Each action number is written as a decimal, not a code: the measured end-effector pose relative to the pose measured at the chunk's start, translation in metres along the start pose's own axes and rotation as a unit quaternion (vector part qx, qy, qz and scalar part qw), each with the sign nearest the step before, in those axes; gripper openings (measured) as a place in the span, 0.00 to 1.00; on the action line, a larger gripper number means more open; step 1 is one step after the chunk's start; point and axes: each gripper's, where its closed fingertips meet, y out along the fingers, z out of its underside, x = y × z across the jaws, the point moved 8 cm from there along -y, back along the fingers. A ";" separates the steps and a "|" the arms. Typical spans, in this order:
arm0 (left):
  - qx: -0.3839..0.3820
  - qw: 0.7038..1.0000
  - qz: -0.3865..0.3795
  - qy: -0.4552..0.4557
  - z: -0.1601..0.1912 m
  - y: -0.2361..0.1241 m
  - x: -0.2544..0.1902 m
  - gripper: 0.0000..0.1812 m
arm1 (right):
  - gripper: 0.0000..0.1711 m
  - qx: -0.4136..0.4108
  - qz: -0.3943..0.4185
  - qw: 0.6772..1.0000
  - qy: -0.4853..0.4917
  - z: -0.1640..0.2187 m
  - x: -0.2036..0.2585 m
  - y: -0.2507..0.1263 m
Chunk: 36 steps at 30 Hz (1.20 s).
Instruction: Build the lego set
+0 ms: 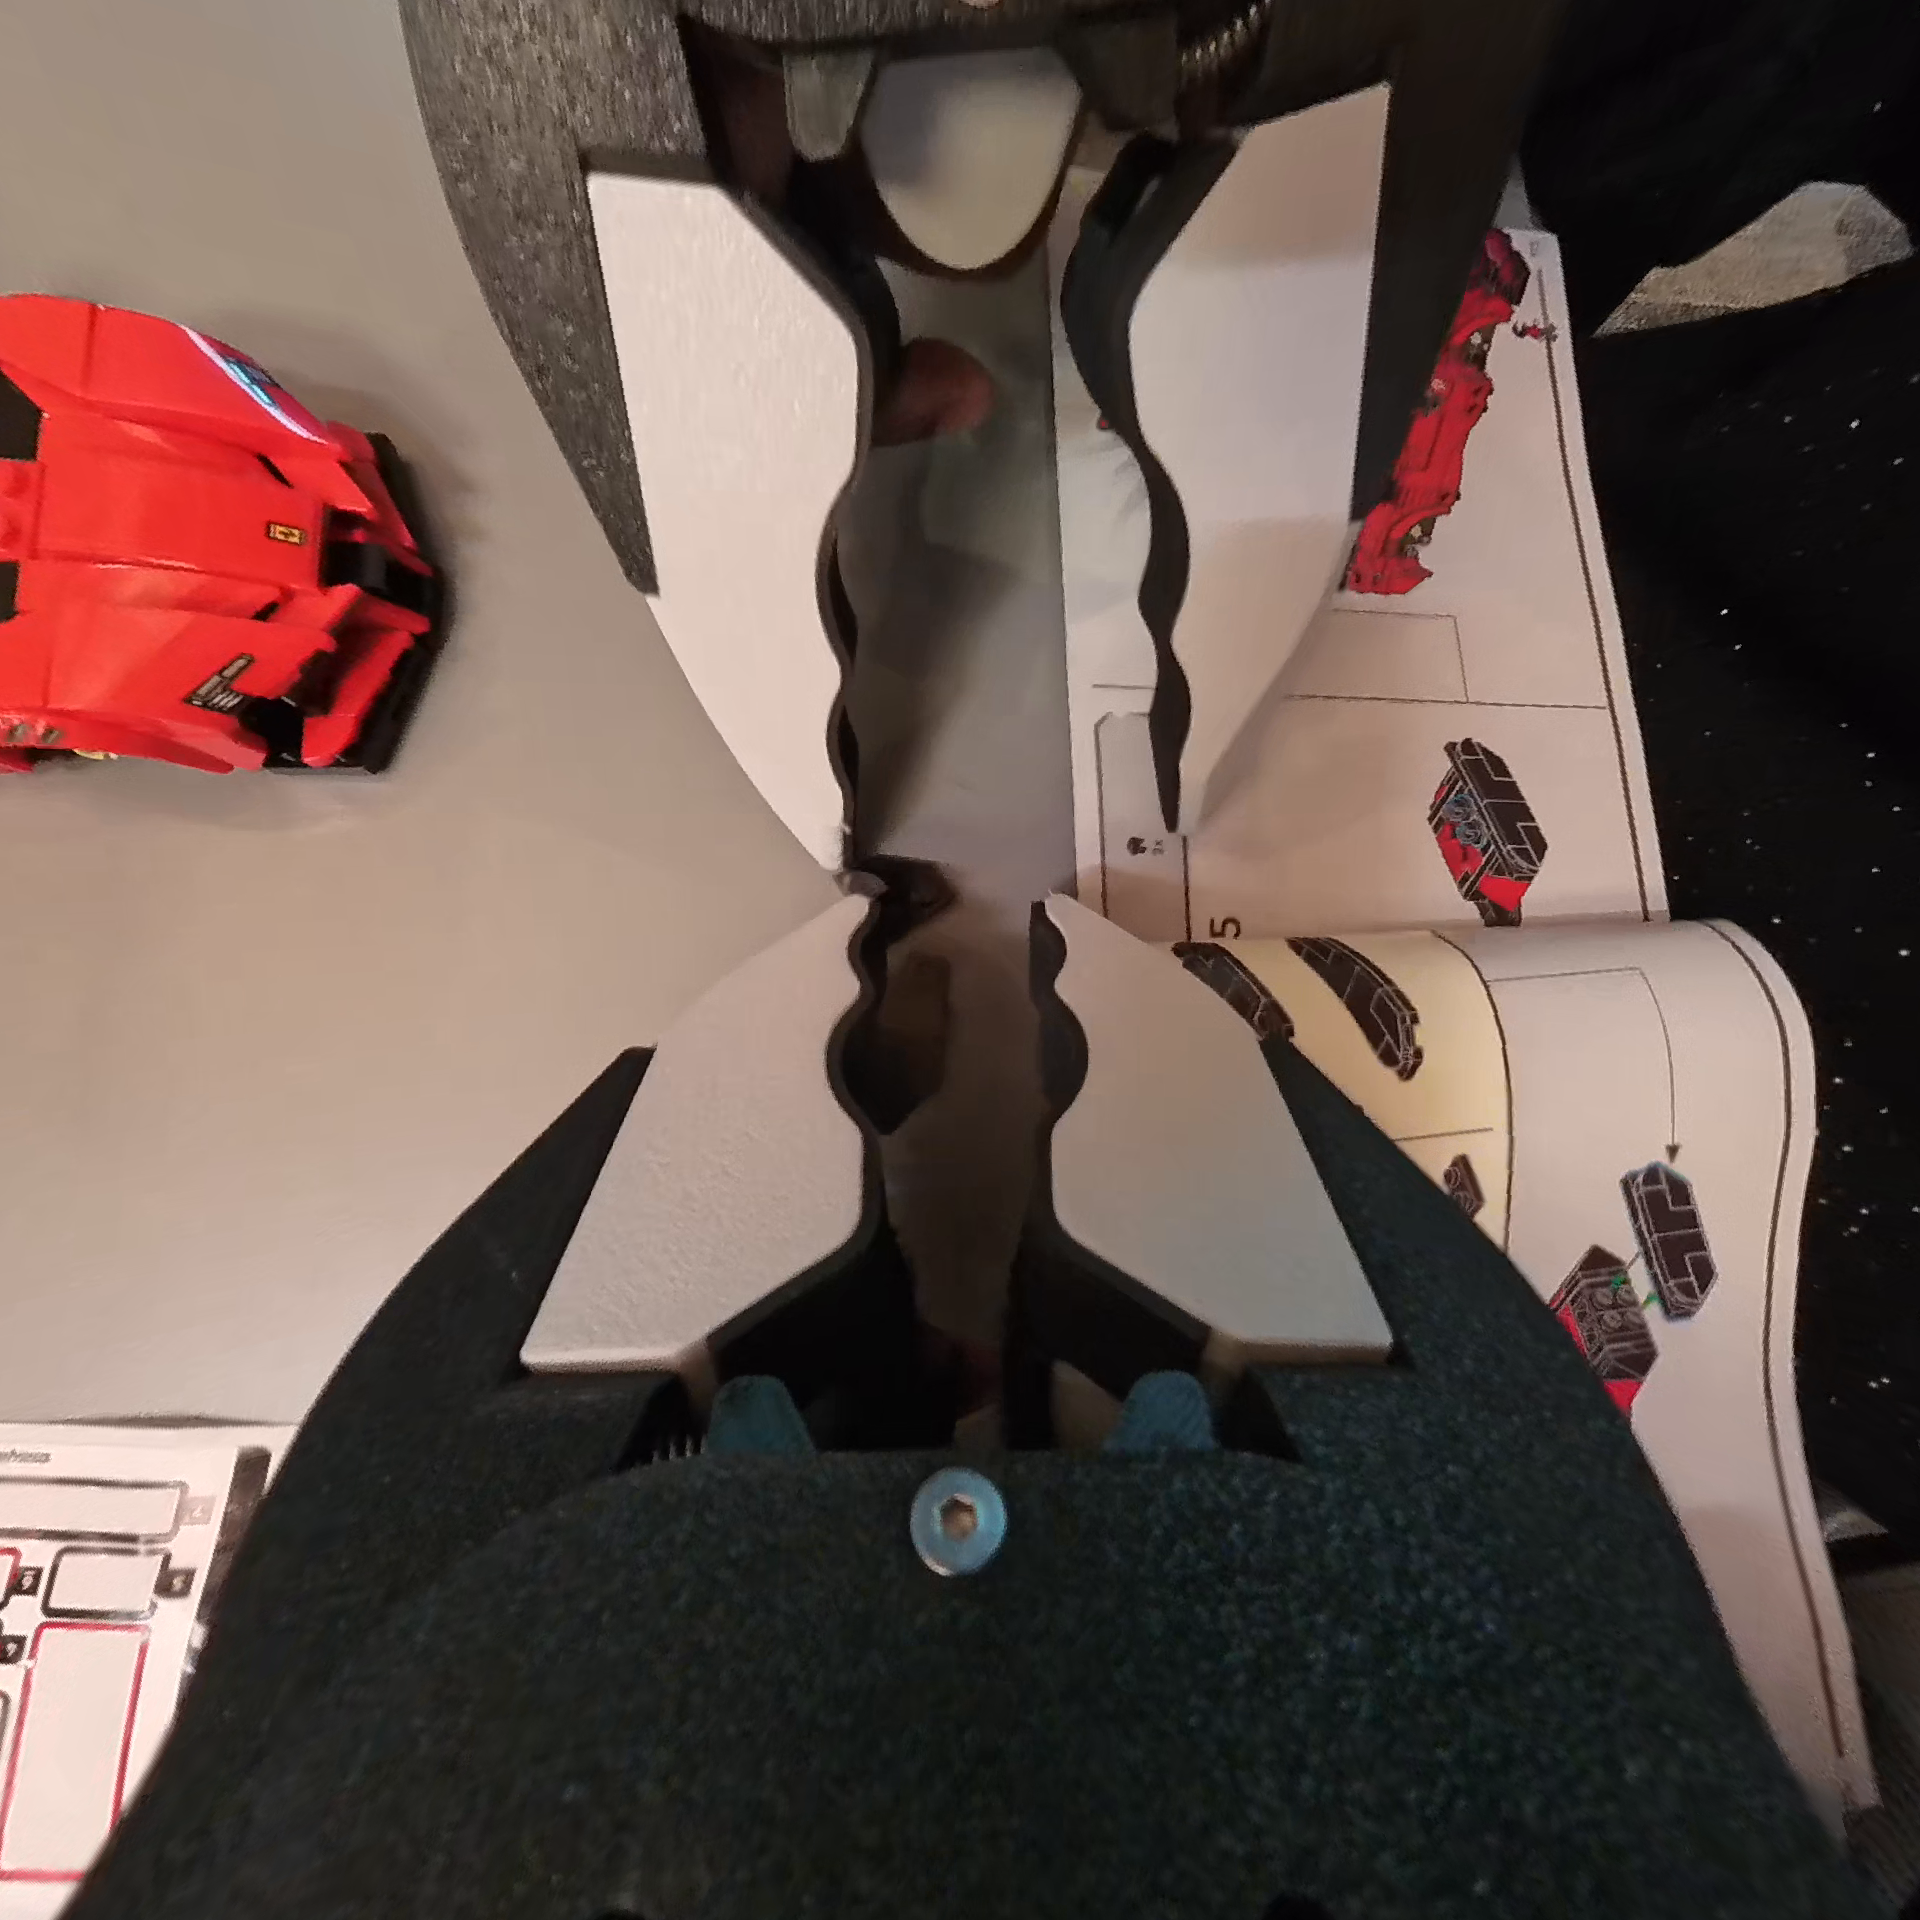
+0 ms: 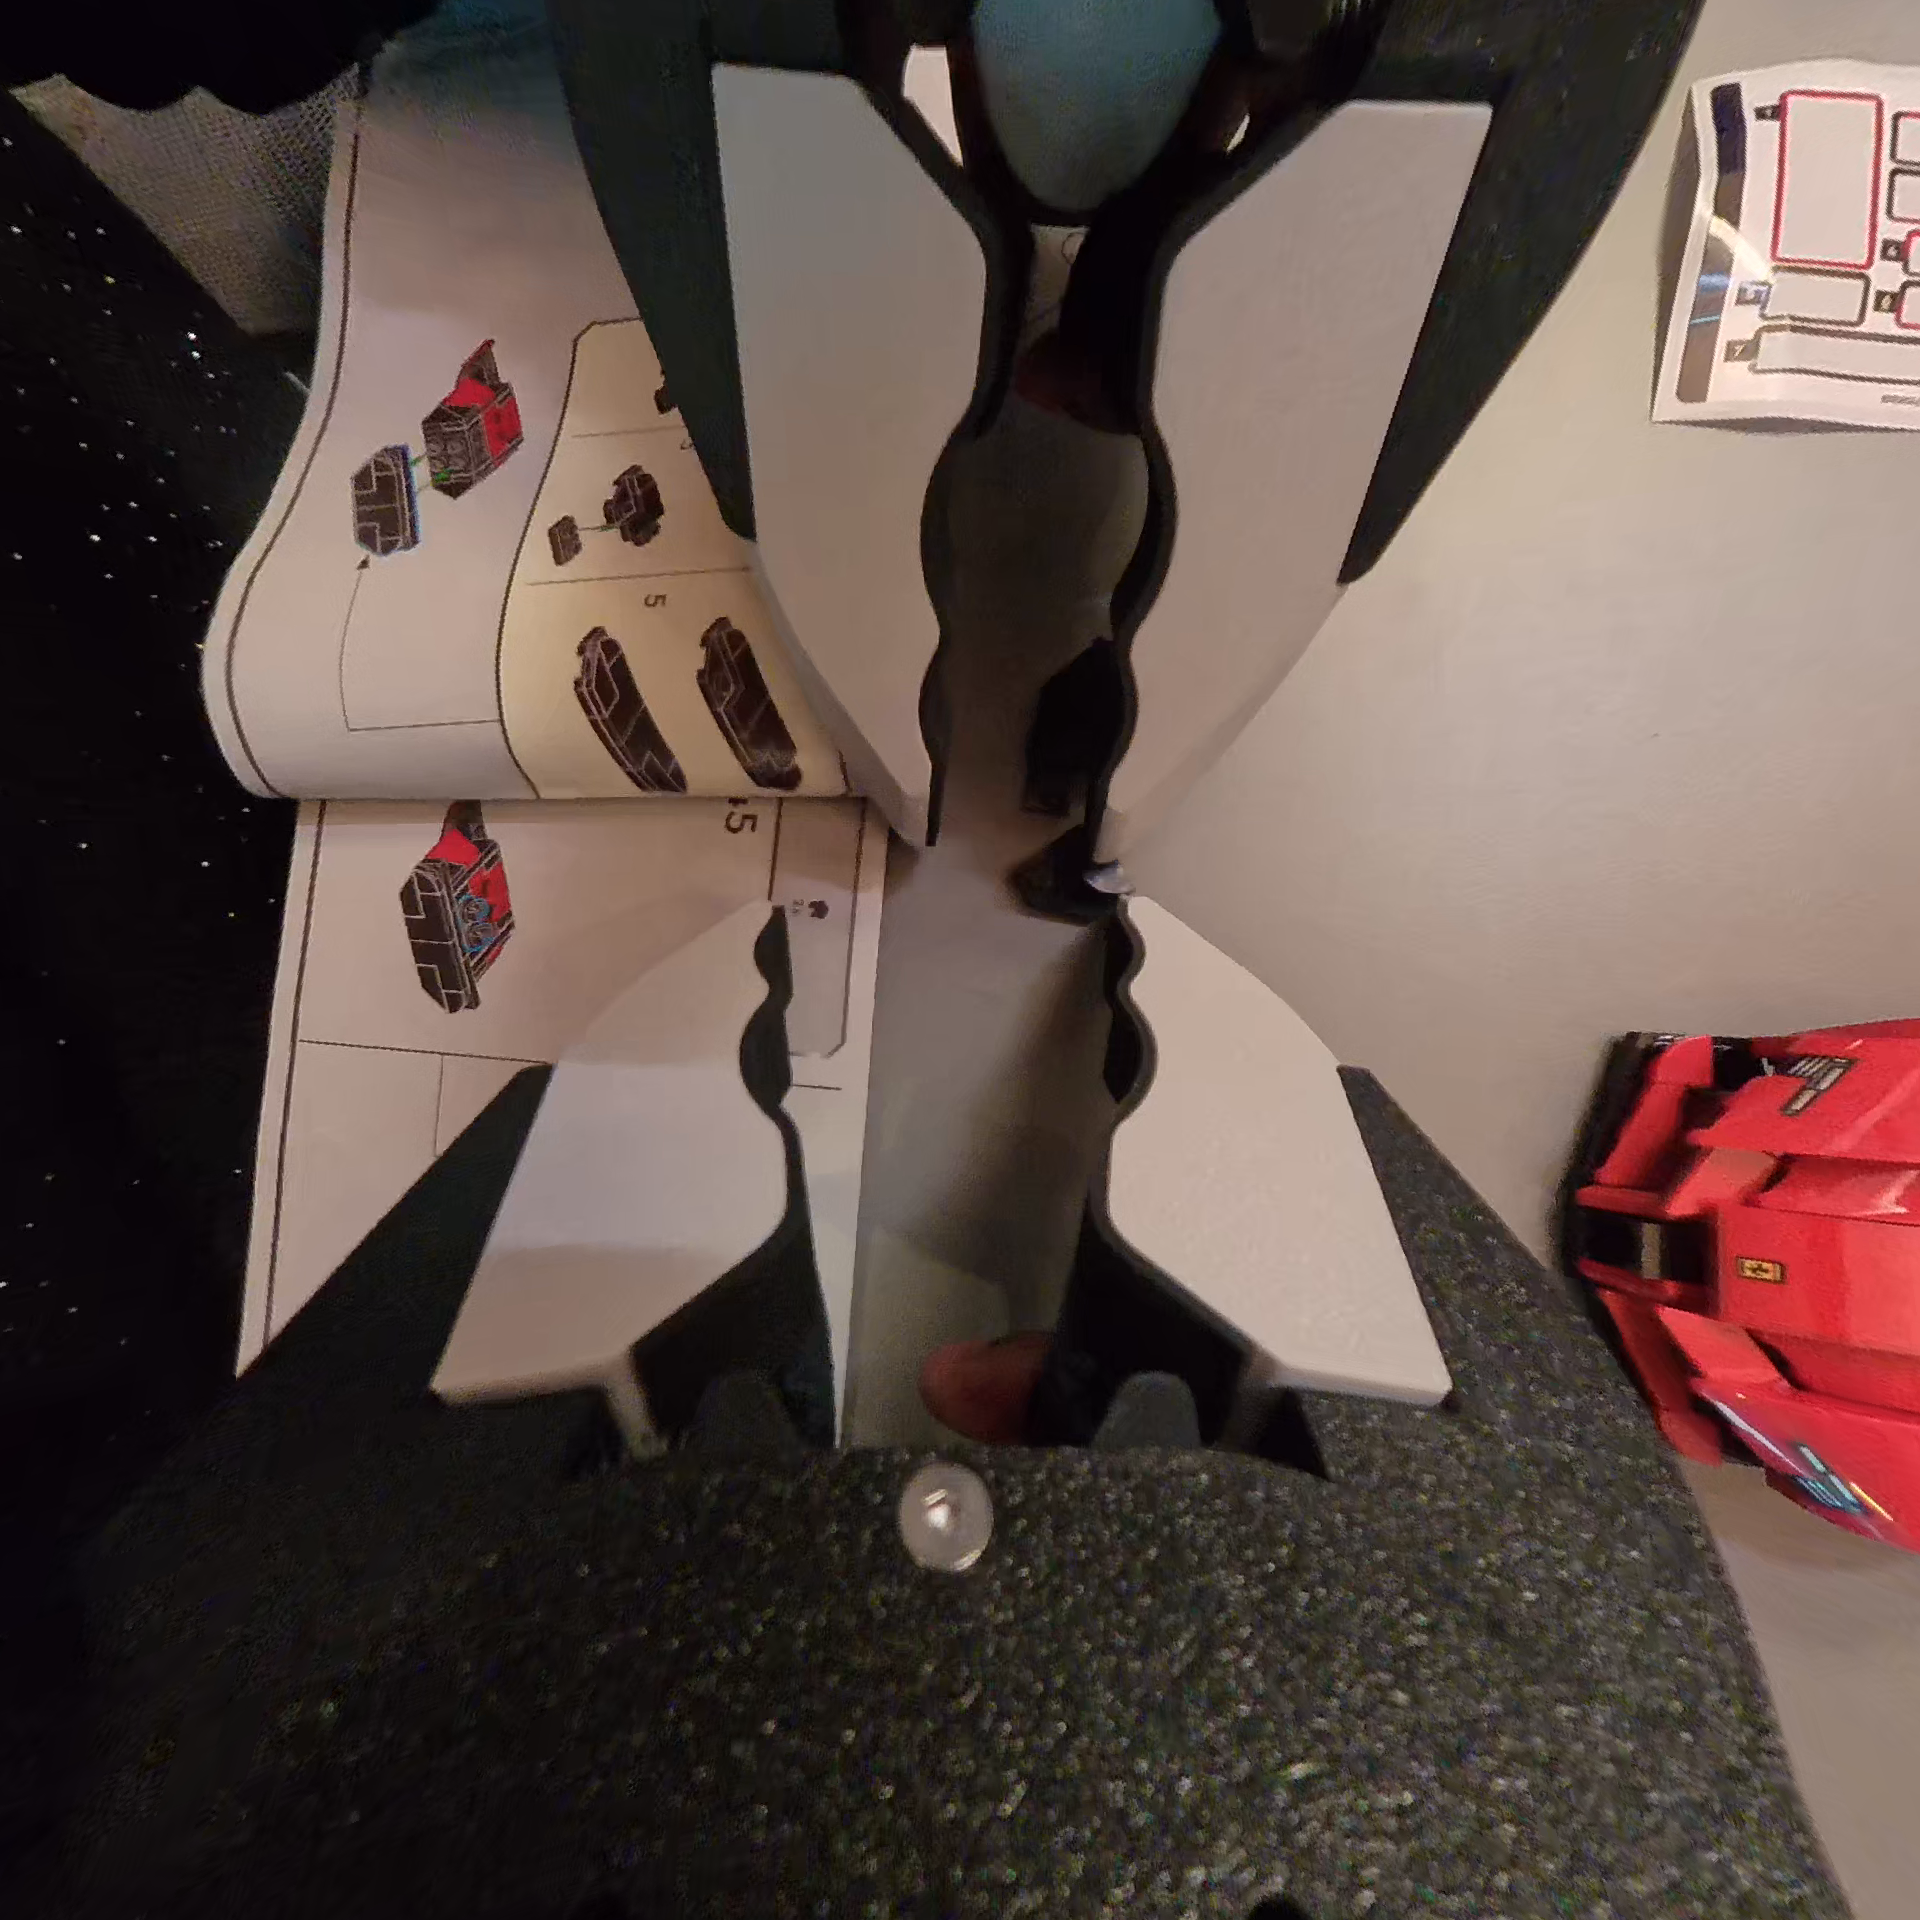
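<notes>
On the grey table (image 1: 312, 1039), the open instruction booklet (image 1: 1538, 1039) lies at the edge, the red lego car (image 1: 197, 551) rests well off to the other side, and a sticker sheet (image 2: 1808, 239) sits apart from both. The left gripper (image 1: 951, 914) and right gripper (image 2: 951, 914) meet tip to tip above the table, both with fingers spread. A small black lego piece (image 1: 909, 883) sits at the touching fingertips; whether either gripper pinches it cannot be told.
</notes>
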 end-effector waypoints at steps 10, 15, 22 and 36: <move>-0.001 1.000 0.003 0.002 -0.002 -0.002 -0.001 0.15 | 0.34 -0.003 0.007 1.000 0.008 0.002 0.000 -0.003; 0.003 1.000 0.001 -0.014 -0.001 -0.001 0.004 0.21 | 0.32 -0.002 0.003 1.000 0.012 0.004 0.002 -0.003; 0.012 1.000 0.015 -0.014 -0.001 0.003 -0.002 0.21 | 0.31 -0.010 0.008 1.000 0.019 0.004 0.001 -0.002; 0.008 0.999 0.022 -0.024 -0.001 0.003 -0.005 0.20 | 0.13 -0.003 0.041 0.998 0.039 0.008 -0.001 -0.005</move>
